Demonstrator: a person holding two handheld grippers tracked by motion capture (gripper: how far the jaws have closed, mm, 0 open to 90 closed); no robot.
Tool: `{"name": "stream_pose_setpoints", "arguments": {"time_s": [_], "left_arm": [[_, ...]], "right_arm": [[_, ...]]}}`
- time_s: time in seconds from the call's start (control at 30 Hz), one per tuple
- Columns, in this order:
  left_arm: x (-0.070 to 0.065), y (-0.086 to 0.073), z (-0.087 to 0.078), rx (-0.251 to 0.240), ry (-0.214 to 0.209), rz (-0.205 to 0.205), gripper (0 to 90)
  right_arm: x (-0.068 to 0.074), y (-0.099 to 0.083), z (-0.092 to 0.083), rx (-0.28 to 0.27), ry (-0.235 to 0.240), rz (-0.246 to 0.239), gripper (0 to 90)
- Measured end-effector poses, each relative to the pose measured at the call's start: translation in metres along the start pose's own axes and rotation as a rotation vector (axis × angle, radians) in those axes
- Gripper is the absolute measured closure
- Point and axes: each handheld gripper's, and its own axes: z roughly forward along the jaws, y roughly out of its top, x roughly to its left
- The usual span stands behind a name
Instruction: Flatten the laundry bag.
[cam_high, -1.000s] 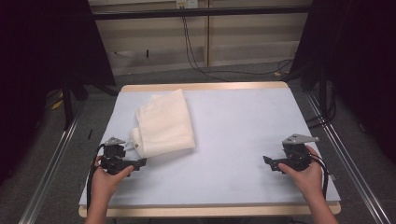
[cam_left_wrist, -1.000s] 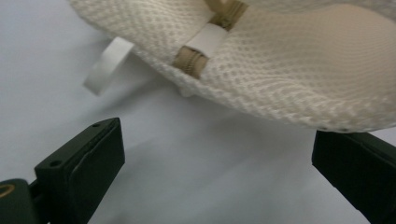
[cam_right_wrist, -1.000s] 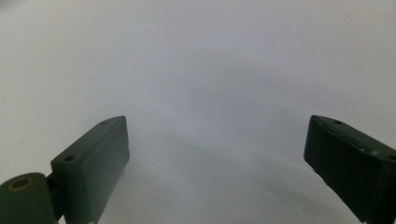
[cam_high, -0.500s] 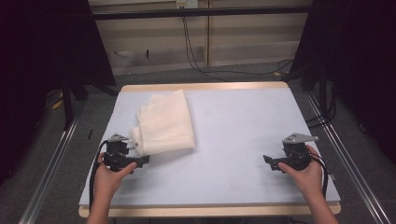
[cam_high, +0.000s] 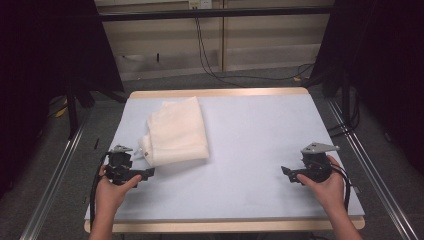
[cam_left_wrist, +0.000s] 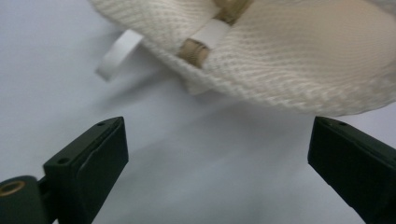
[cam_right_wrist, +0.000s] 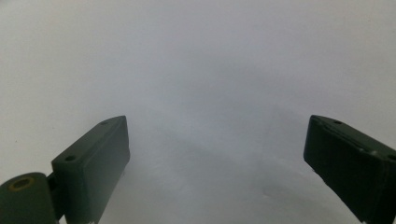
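A folded cream mesh cloth (cam_high: 176, 131) lies on the left half of the pale table (cam_high: 250, 135). Close up, the cloth (cam_left_wrist: 289, 60) has a woven texture, a tan cord with a white band (cam_left_wrist: 211, 35) and a white tag (cam_left_wrist: 117, 52) poking out at its near corner. My left gripper (cam_high: 148, 172) sits just below that corner, open, its jaws wide apart and holding nothing (cam_left_wrist: 215, 163). My right gripper (cam_high: 286, 173) rests low at the table's right front, open over bare table (cam_right_wrist: 215, 158).
The table's wooden front edge (cam_high: 225, 226) runs close behind both hands. Metal rails (cam_high: 370, 165) flank the table on each side. Cables (cam_high: 215, 60) hang against the back wall, and dark curtains stand at both sides.
My left gripper has edged a little right and toward the cloth's near corner. The right gripper and the cloth have stayed put.
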Motion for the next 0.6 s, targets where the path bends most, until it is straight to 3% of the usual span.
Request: {"name": "stream_pose_setpoints", "arguments": {"time_s": [0.07,0.2,0.3,0.37,0.5,0.6], "left_arm": [[0.006,0.003,-0.004,0.0,0.032,0.0,9.6],[0.013,0.005,-0.007,-0.013,0.052,-0.01,13.8],[0.024,0.007,-0.006,-0.034,0.066,-0.057,15.3],[0.024,0.008,-0.006,-0.051,0.072,-0.072,16.3],[0.024,0.015,-0.007,-0.073,0.103,-0.064,18.4],[0.023,0.02,-0.004,-0.084,0.088,-0.086,19.9]], "right_arm": [[0.001,0.001,-0.001,-0.003,-0.002,-0.003,6.6],[0.001,0.002,-0.001,-0.006,-0.008,-0.007,6.6],[0.001,0.004,-0.001,-0.011,-0.007,-0.008,6.6],[0.001,0.004,0.0,-0.006,-0.004,-0.02,6.5],[0.003,0.006,0.0,-0.005,0.001,-0.015,6.5],[0.004,0.008,0.001,-0.009,0.007,-0.032,6.5]]}}
